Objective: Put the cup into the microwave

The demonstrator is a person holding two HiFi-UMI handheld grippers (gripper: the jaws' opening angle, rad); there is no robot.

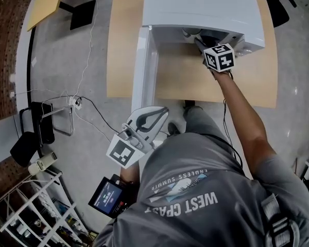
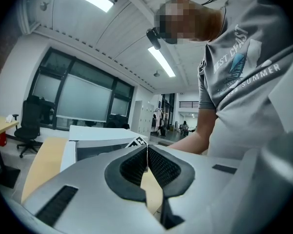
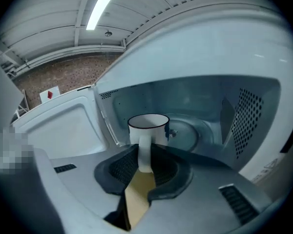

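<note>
A white cup (image 3: 149, 128) with a dark rim hangs in front of the open microwave (image 1: 201, 4). My right gripper (image 3: 145, 162) is shut on its handle, and the cup stays upright. Behind the cup are the cavity and its glass turntable (image 3: 190, 133). In the head view my right gripper (image 1: 200, 39) reaches into the oven mouth and hides the cup. The microwave door (image 1: 144, 71) is swung open to the left. Near the person's body, left of the door, my left gripper (image 1: 162, 112) is shut and empty; in its own view the left gripper (image 2: 147, 157) has its pads pressed together.
The microwave stands on a light wooden table (image 1: 126, 45). On the floor to the left lie cables (image 1: 85, 104) and a black stand (image 1: 38, 122). A white wire rack (image 1: 36, 215) sits at the bottom left. A small screen device (image 1: 109, 195) hangs by the person's waist.
</note>
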